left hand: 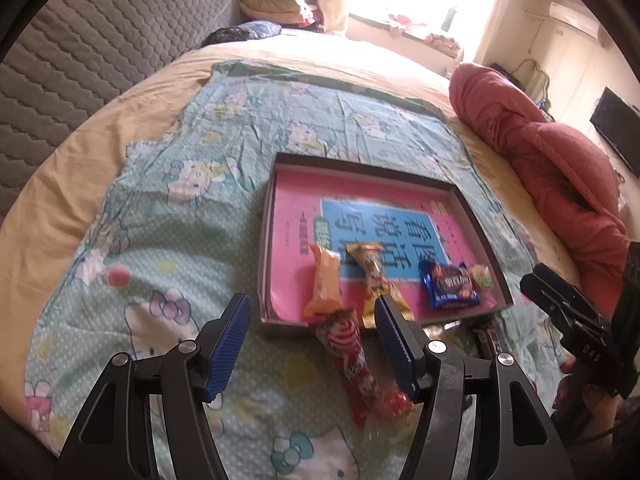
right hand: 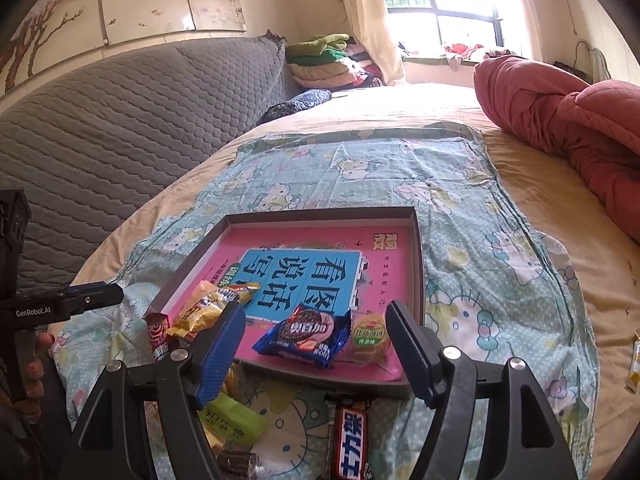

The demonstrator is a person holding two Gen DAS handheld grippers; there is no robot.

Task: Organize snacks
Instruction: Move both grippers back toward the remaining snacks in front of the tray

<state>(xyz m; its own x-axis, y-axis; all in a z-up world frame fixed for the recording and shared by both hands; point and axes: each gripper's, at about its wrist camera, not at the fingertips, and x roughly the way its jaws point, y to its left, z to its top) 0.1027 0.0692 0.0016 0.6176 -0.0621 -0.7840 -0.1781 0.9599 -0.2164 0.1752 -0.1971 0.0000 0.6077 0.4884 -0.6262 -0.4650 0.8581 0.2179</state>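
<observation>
A shallow grey tray (left hand: 360, 166) with a pink book as its floor lies on the patterned blanket. In it are an orange packet (left hand: 326, 280), a yellow packet (left hand: 374, 276), a blue biscuit packet (left hand: 450, 284) and a small green-yellow packet (left hand: 480, 276). My left gripper (left hand: 312, 320) is open over a red swirl packet (left hand: 348, 352), which lies on the blanket against the tray's near rim; the pads are clear of it. My right gripper (right hand: 316, 320) is open above the blue packet (right hand: 308, 336), which rests in the tray (right hand: 320, 214) beside the green-yellow packet (right hand: 368, 338).
Loose snacks lie on the blanket before the tray: a dark chocolate bar (right hand: 352, 436), a green packet (right hand: 232, 424) and a brown one (right hand: 240, 462). A yellow packet (right hand: 634, 364) sits far right. A red quilt (right hand: 560, 112) and grey headboard (right hand: 120, 120) border the bed.
</observation>
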